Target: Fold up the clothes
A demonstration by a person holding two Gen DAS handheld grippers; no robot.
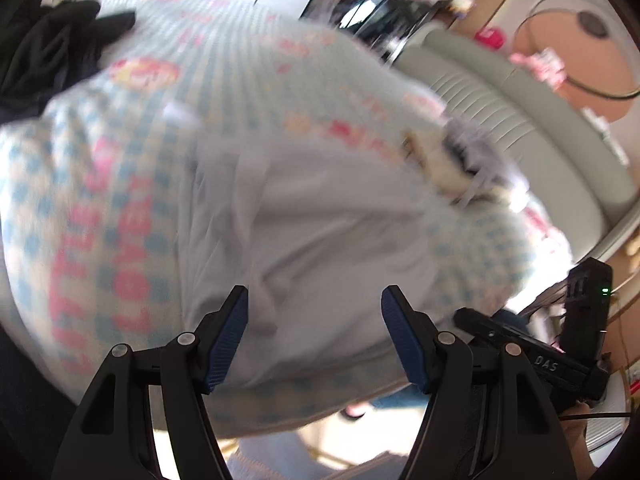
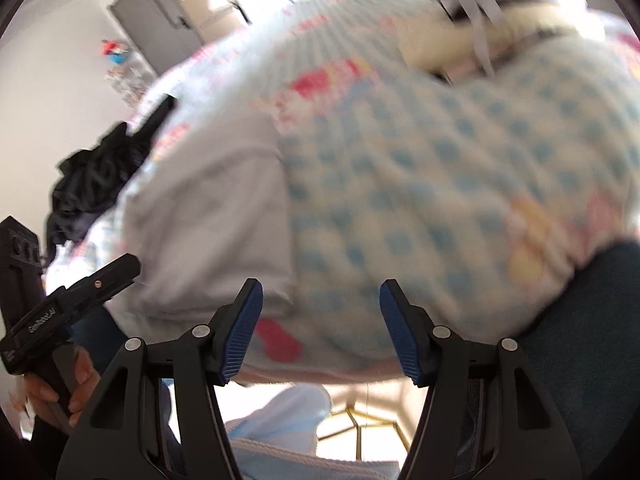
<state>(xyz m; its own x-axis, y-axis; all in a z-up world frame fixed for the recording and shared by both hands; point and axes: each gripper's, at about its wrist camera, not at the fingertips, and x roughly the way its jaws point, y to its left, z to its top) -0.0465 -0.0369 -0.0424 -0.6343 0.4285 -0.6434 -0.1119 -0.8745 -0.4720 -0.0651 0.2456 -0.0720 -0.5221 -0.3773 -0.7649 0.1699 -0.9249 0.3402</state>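
Two grippers, left (image 1: 314, 340) and right (image 2: 320, 334), gaped empty | we hovered over garment (image 1: 312, 216) | black pile (image 1: 52, 52) at 10 o'clock, presumably waiting.

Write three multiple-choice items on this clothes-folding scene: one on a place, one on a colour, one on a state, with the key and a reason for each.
1. Where does the grey garment lie?
A. On the checked blanket
B. On the floor
C. In a basket

2. What colour are the pads of the left tool?
A. Red
B. Blue
C. White

3. How does the right tool stand?
A. Shut on the garment
B. Shut on nothing
C. Open, holding nothing

Key: 1 A, the checked blanket shows on all sides of the garment. 2 B, both pads are blue. 3 C, a wide gap separates its fingers and no cloth is pinched between them.
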